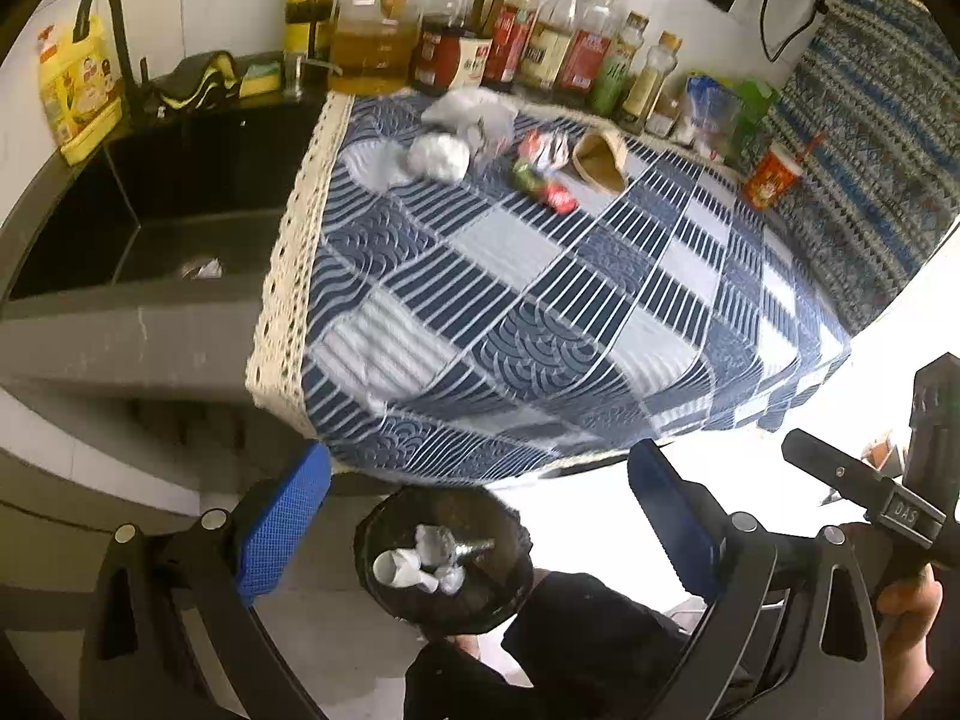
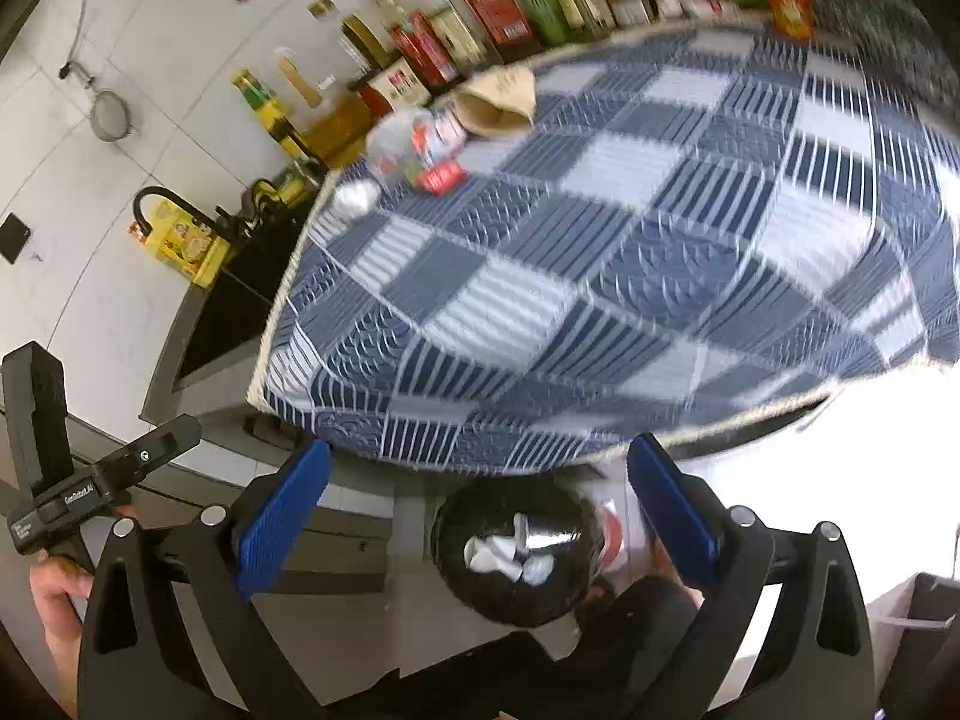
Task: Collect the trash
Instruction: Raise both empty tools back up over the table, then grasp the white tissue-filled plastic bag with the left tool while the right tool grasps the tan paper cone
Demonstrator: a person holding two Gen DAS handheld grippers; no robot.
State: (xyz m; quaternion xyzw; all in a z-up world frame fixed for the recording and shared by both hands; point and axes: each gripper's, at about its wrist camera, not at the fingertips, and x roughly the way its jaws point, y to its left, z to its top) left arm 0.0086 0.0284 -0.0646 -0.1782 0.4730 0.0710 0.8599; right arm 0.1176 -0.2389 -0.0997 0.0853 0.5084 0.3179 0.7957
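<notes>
Both grippers hover above a black trash bin (image 1: 444, 558) on the floor, which holds several crumpled white scraps. My left gripper (image 1: 477, 519) is open, with nothing between its blue pads. My right gripper (image 2: 477, 513) is open and empty too, over the same bin (image 2: 516, 558). At the far side of the blue patchwork tablecloth (image 1: 540, 312) lie a white paper ball (image 1: 438, 156), a grey plastic bag (image 1: 474, 114), colourful wrappers (image 1: 543, 174) and a brown paper bag (image 1: 600, 159). The right wrist view shows the paper ball (image 2: 357, 198), wrappers (image 2: 435, 171) and paper bag (image 2: 498, 102), blurred.
A black sink (image 1: 150, 222) with a faucet adjoins the table's left side, beside a yellow oil jug (image 1: 78, 96). Several sauce bottles (image 1: 540, 42) line the back wall. An orange cup with a straw (image 1: 771, 177) stands at the right. The person's dark clothing (image 1: 576, 648) lies beside the bin.
</notes>
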